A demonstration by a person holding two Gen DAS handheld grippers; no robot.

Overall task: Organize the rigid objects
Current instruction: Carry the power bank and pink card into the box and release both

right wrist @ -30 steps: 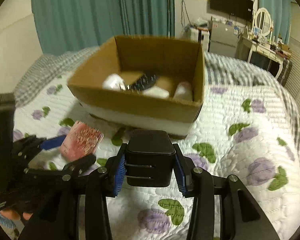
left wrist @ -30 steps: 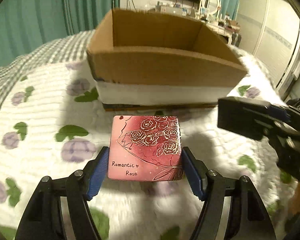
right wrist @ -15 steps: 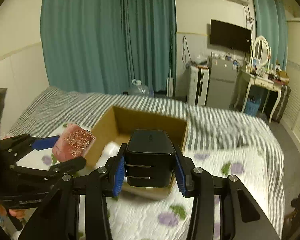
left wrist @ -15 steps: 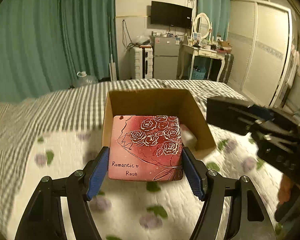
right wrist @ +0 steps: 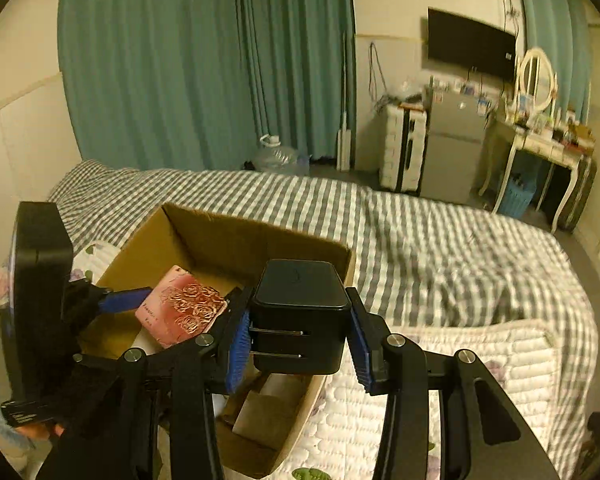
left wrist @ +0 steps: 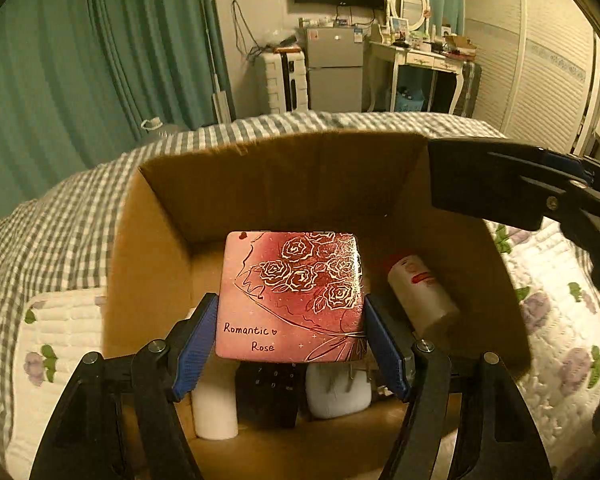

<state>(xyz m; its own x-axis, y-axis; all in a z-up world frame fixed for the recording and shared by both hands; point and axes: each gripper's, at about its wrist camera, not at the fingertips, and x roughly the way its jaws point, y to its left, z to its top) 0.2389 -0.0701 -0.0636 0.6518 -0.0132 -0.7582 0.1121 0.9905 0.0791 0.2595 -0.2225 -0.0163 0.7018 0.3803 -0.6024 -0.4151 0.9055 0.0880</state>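
Observation:
My left gripper (left wrist: 290,332) is shut on a pink "Romantic Rose" box (left wrist: 290,294) and holds it above the open cardboard box (left wrist: 148,260). My right gripper (right wrist: 300,340) is shut on a black box (right wrist: 300,316), held over the cardboard box's (right wrist: 236,236) right rim. In the left wrist view the black box (left wrist: 484,180) hangs at the upper right. In the right wrist view the pink box (right wrist: 180,306) hangs over the box's inside, with the left gripper (right wrist: 180,312) around it.
Inside the cardboard box lie a white bottle with a red label (left wrist: 420,296), a white cylinder (left wrist: 214,412), a black remote-like item (left wrist: 270,392) and a white object (left wrist: 338,392). The box stands on a flowered quilt (left wrist: 556,344) over a checked bedspread (right wrist: 440,240).
Both grippers have moved forward from the quilt in front of the cardboard box and now hang over its opening, each still holding its box.

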